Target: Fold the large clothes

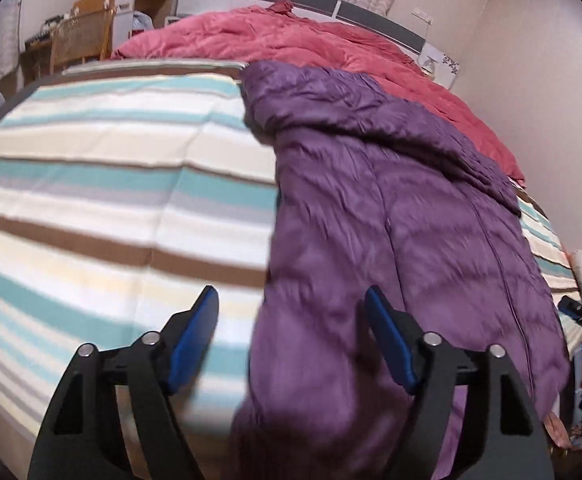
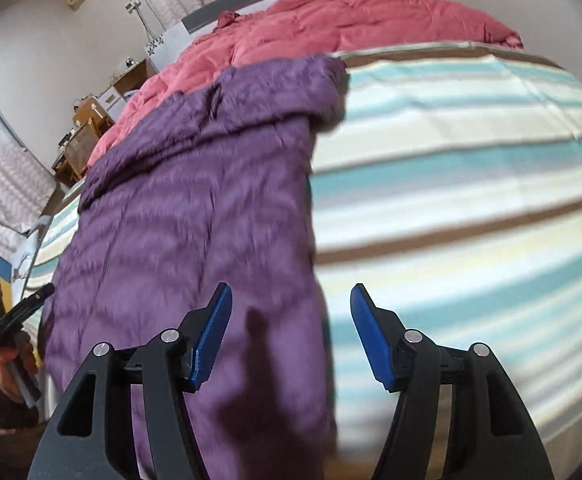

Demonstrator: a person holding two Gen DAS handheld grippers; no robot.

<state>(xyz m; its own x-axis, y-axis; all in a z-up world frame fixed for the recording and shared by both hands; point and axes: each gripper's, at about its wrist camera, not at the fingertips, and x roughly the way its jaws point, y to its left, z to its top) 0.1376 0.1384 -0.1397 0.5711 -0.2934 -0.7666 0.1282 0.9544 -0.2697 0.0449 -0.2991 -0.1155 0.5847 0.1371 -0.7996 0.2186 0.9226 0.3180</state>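
My left gripper [image 1: 291, 300] stands wide open, gripping nothing — the purple down coat's [image 1: 403, 208] left edge lies below the gap. My right gripper [image 2: 291, 298] also gapes, empty, above the coat's other edge. The coat lies lengthwise on the striped bedsheet [image 1: 111, 200], its hood end near the red quilt [image 1: 291, 36].

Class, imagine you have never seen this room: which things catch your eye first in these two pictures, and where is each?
A long purple puffer coat lies lengthwise on the striped bedspread, its far end bunched up. Behind it a rumpled pink quilt is heaped along the head of the bed. In the foreground, the blue-padded left gripper and right gripper stand open over the coat's near end, nothing between their pads.
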